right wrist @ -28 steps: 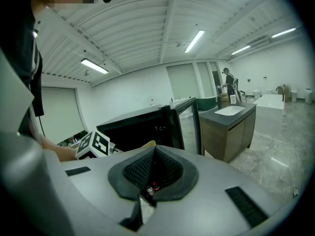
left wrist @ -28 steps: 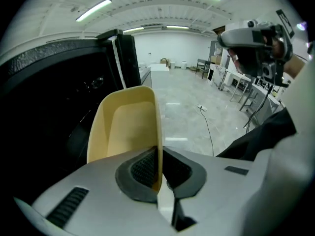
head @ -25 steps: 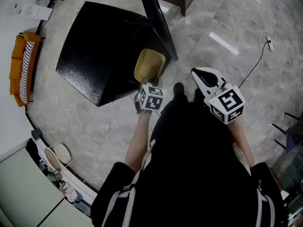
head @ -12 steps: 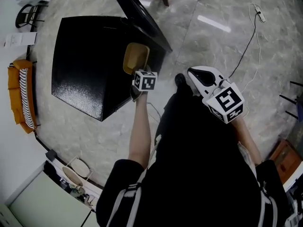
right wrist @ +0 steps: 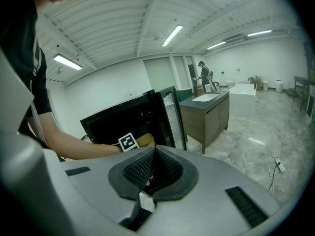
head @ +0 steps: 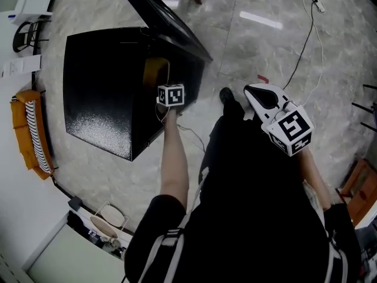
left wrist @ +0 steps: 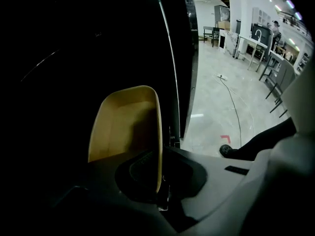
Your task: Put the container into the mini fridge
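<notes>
Moved farther in, the left tool (left wrist: 158, 183) is clamping the container (left wrist: 125, 124) just inside the mini fridge (head: 97, 81); the right tool (head: 263, 97) is resting closed.

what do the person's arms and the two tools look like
The left tool and right tool are smooth pale grey shells with black ribbed pads at the jaws. The left cube and right cube are white with black square markers. The person wears a black short-sleeved top, forearms bare.
</notes>
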The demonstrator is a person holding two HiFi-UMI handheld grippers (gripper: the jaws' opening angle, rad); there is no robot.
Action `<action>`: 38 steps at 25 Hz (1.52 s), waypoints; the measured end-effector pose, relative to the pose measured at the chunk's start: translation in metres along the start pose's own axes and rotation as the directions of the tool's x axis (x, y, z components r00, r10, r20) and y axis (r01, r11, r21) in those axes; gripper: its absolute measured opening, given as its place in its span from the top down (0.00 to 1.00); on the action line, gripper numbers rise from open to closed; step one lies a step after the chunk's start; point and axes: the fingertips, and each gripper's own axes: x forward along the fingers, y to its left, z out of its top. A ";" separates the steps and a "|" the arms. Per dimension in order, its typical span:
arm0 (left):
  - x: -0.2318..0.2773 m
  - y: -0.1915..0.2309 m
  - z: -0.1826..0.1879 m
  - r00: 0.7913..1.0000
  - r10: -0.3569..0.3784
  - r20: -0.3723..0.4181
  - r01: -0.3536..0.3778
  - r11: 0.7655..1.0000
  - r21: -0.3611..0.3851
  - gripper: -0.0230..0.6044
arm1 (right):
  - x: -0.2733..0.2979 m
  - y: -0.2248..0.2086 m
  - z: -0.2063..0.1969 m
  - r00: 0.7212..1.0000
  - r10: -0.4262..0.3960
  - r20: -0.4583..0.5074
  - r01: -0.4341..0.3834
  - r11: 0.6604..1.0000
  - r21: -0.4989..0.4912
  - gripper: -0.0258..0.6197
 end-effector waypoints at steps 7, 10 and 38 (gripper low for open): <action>0.024 0.025 -0.009 1.000 -0.008 -0.030 0.006 0.997 -0.078 0.90 | 0.001 0.000 -0.004 1.000 -0.013 -0.028 0.013 1.000 -0.003 0.93; 0.028 0.037 -0.010 0.999 0.030 -0.032 -0.032 0.997 -0.067 0.90 | 0.001 0.001 -0.004 0.999 -0.017 -0.032 0.017 1.000 0.000 0.93; 0.039 0.073 -0.014 0.989 0.127 -0.079 -0.131 0.990 -0.043 0.90 | -0.005 0.002 -0.009 0.998 -0.045 -0.053 0.046 0.999 0.014 0.93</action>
